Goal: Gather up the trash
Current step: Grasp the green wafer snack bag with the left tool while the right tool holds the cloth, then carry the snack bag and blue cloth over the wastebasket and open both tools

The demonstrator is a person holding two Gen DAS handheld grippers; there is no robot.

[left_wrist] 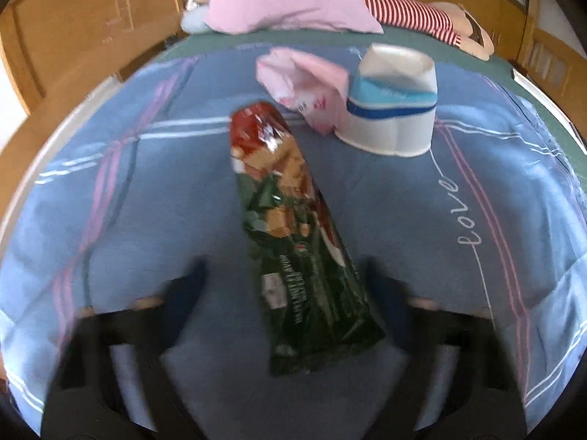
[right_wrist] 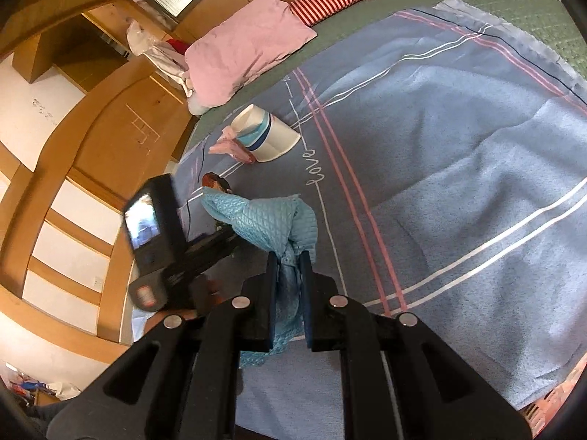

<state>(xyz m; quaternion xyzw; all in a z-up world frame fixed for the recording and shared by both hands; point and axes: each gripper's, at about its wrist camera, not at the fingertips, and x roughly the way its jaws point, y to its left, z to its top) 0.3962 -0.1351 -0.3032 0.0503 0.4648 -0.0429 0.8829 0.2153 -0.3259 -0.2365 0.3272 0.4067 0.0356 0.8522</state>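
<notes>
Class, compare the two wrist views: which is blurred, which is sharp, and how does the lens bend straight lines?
Left wrist view: motion blur smears the hand-held gripper and snack wrapper. Right wrist view: sharp, with crisp quilting on the blue bag. Both: fisheye curves the blanket stripes and darkens the corners.

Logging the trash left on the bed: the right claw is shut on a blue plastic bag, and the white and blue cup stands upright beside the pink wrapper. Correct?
Not quite. The white and blue cup is upside down, rim on the blanket, as the left wrist view shows. The right claw is shut on the blue plastic bag, beside the pink wrapper.
</notes>
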